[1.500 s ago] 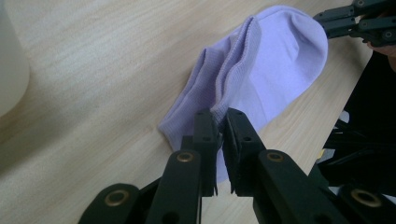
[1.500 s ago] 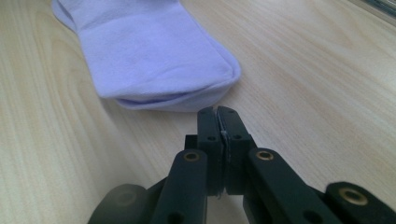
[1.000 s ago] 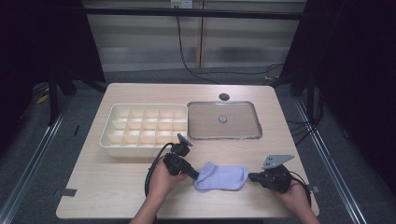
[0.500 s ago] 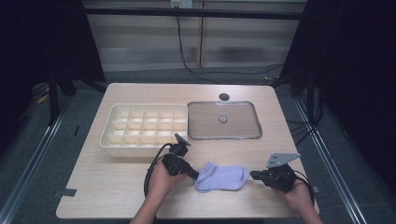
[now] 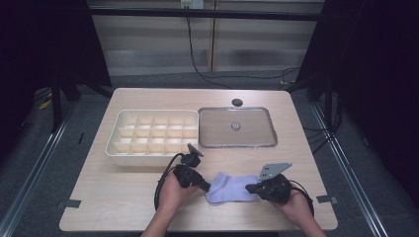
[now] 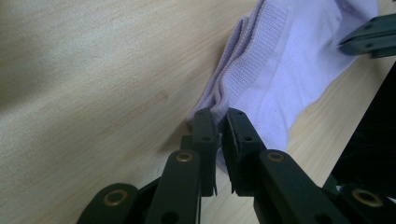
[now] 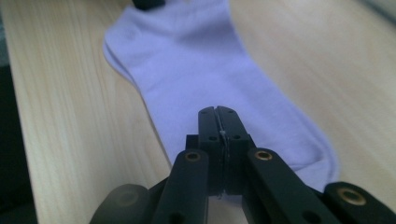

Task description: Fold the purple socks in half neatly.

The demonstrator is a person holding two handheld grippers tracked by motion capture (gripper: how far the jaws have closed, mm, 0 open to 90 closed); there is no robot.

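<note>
Sock (image 5: 231,186), lower centre of the high view, is clamped at both ends: left gripper (image 6: 219,122) on the cuff, right gripper (image 7: 218,122) on the toe. Fabric should be kept taut and level, both pinches held.

I'm looking at a pale wood-grain counter (image 5: 123,197) with rounded corners. A cream divider tray (image 5: 153,137), split into many small square cells, sits on its left half. Just beside that, to the right, a flat clear lid (image 5: 236,127) with a small round knob at its middle lies on the wood. A dark round hole (image 5: 237,102) sits behind the lid near the far edge. Near my edge a lilac sock (image 5: 230,188) lies flat.
</note>
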